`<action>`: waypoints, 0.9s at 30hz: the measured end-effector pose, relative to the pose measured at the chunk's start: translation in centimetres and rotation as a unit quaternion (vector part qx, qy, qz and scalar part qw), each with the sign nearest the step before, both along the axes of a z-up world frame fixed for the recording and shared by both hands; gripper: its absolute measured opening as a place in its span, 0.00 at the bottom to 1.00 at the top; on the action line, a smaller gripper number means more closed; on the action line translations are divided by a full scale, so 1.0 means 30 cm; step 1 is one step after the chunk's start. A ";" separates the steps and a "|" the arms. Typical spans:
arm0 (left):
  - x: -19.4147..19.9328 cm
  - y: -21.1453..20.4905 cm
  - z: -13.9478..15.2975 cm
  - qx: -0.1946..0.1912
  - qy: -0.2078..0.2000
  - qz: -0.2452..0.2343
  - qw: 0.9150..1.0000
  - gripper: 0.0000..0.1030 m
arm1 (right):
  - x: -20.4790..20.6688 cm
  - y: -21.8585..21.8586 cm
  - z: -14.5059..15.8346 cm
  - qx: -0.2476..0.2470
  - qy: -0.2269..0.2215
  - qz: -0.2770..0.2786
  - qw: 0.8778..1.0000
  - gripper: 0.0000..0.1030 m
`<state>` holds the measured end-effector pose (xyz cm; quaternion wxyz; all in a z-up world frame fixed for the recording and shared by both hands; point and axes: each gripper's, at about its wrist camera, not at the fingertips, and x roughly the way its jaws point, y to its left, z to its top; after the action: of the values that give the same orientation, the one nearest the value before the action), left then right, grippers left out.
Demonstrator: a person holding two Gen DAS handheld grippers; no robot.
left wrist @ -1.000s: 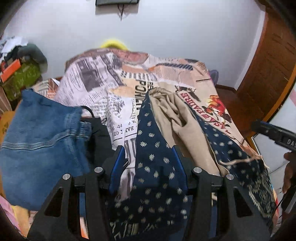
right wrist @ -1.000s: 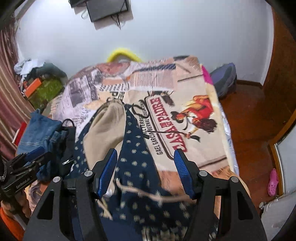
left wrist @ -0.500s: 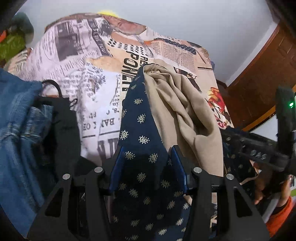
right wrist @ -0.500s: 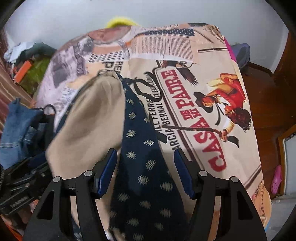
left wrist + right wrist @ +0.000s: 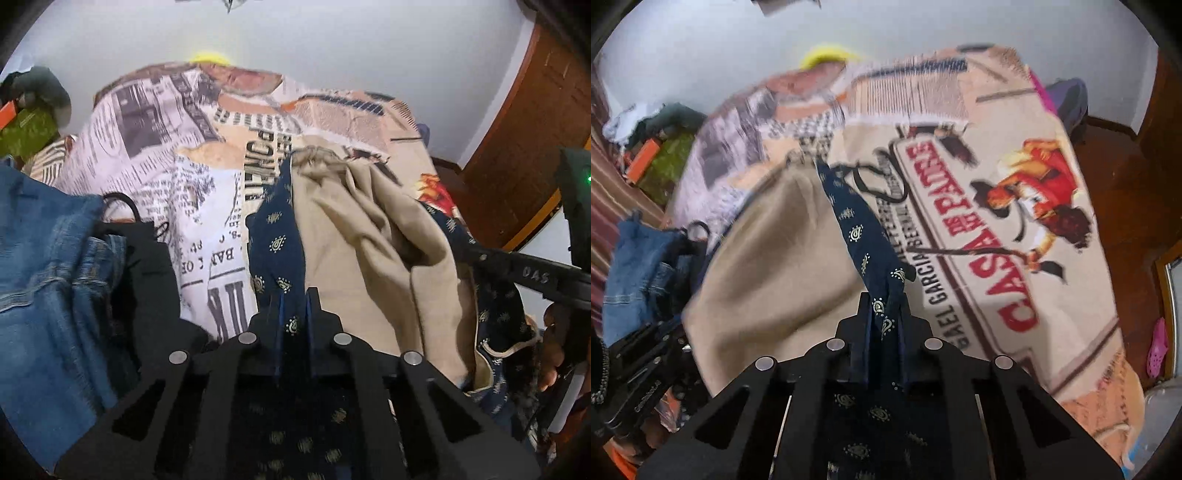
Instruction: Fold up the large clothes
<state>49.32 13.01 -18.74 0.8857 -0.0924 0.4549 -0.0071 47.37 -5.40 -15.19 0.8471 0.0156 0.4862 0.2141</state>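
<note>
A navy garment with a small paisley print [image 5: 275,236] and a beige inner side [image 5: 365,229] lies along the bed. My left gripper [image 5: 293,299] has its jaws closing on the garment's near left edge, and the blue pads pinch a fold of the navy fabric. In the right wrist view the navy garment [image 5: 857,229] runs as a taut strip from the far end into my right gripper [image 5: 885,306], whose jaws are closing with the pads pressed on the cloth. The beige side [image 5: 775,258] spreads to its left. Each gripper's body shows at the edge of the other's view.
A printed bedspread [image 5: 997,221] covers the bed. Blue jeans [image 5: 44,280] and a black garment [image 5: 147,266] lie on the left. Clutter [image 5: 661,158] sits by the far left wall. A wooden door [image 5: 535,122] and floor with a pink shoe [image 5: 1158,343] are right.
Both grippers sank toward the garment's near edge and their jaws went from wide apart to pinched on the navy fabric. The garment now pulls taut toward the right gripper.
</note>
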 end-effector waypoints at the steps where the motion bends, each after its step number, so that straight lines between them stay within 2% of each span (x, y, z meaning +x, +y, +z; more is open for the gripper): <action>1: -0.026 -0.002 0.033 -0.001 -0.008 -0.003 1.000 0.08 | -0.027 -0.013 0.036 0.002 -0.012 0.002 1.000 0.09; 7: -0.175 -0.023 0.204 -0.008 -0.044 -0.023 0.999 0.08 | -0.225 -0.092 0.234 0.011 -0.079 0.022 0.997 0.09; 10: -0.292 -0.048 0.290 0.000 -0.063 -0.038 0.997 0.08 | -0.333 -0.130 0.295 0.017 -0.100 0.033 0.994 0.09; 13: -0.402 -0.062 0.332 -0.003 -0.069 -0.049 0.996 0.08 | -0.453 -0.167 0.329 0.011 -0.118 0.043 0.992 0.09; 16: -0.500 -0.068 0.327 -0.013 -0.060 -0.054 0.997 0.08 | -0.535 -0.191 0.315 -0.005 -0.128 0.050 0.991 0.09; 19: -0.590 -0.075 0.298 -0.010 -0.046 -0.057 0.997 0.08 | -0.602 -0.233 0.265 -0.010 -0.116 0.041 0.992 0.09; 23: -0.684 -0.083 0.223 0.005 -0.024 -0.057 0.998 0.09 | -0.644 -0.275 0.190 -0.021 -0.097 0.027 0.995 0.09; 27: -0.729 -0.079 0.132 0.002 0.002 -0.051 0.999 0.09 | -0.675 -0.295 0.126 -0.036 -0.078 0.021 0.996 0.09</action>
<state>27.43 10.65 -14.79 0.8833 -0.0676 0.4611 -0.0512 27.12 -14.24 -11.42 0.8778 -0.0419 0.4264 0.2142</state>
